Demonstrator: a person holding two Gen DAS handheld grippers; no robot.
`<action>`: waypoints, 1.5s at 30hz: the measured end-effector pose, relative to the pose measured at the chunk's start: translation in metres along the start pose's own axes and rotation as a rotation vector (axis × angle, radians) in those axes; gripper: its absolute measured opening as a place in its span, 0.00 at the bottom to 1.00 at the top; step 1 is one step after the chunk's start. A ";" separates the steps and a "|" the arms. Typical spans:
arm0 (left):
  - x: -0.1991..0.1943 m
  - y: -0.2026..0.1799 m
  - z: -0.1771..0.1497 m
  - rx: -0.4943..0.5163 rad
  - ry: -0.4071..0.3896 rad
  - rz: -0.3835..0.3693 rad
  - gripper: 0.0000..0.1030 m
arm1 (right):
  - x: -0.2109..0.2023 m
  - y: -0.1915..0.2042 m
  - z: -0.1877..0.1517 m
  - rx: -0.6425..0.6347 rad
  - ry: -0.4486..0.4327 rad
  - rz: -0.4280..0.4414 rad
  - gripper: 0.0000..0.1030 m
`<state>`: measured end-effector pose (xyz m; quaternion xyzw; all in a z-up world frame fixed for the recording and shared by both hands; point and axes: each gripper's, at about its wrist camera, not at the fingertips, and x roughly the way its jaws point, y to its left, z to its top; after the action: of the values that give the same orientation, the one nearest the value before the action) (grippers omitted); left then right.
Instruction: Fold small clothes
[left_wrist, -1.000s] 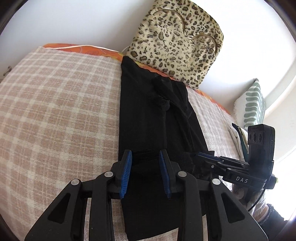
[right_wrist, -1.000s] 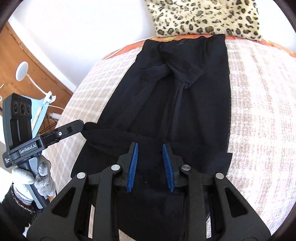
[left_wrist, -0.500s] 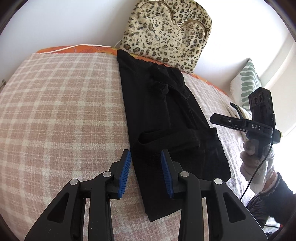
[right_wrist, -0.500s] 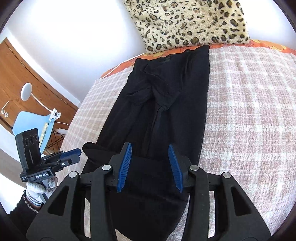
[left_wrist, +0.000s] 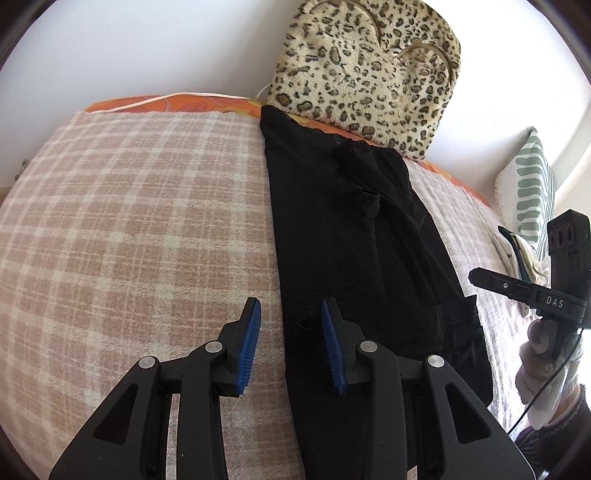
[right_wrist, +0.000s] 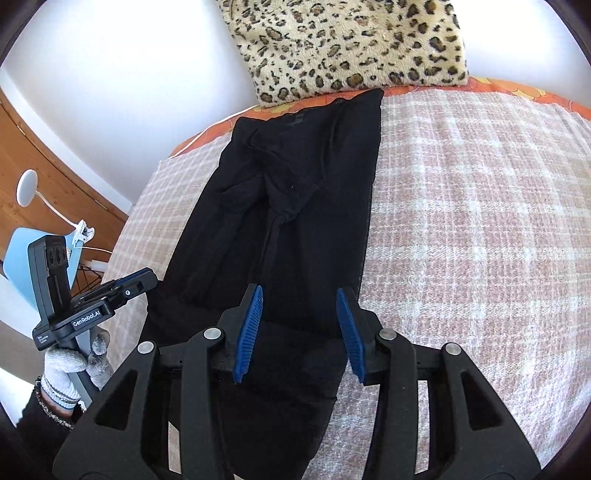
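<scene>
Plaid blanket (left_wrist: 129, 221) under black garment (left_wrist: 332, 229); "GenRobot.AI" left tongs (right_wrist: 142, 282).

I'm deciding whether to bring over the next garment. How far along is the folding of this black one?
Partly done: the black garment lies as a long narrow strip on the plaid blanket, its near end turned up over itself. In hand: nothing; the left hand-held gripper and right hand-held gripper are both open above it. Left: folding the strip shorter toward the leopard cushion.
</scene>
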<state>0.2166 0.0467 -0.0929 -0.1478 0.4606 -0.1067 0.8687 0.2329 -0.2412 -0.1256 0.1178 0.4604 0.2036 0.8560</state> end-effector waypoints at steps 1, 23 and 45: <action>-0.003 0.004 0.000 -0.016 0.000 -0.036 0.31 | -0.002 -0.003 -0.001 0.006 0.007 0.010 0.43; 0.012 -0.008 -0.004 0.077 -0.016 0.046 0.12 | 0.011 -0.008 -0.004 -0.036 0.028 -0.095 0.06; 0.012 -0.063 -0.032 0.283 0.041 0.056 0.12 | 0.002 0.039 -0.020 -0.141 0.035 -0.025 0.06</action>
<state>0.1937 -0.0206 -0.0963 -0.0088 0.4625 -0.1493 0.8739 0.2083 -0.2049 -0.1229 0.0478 0.4612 0.2270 0.8565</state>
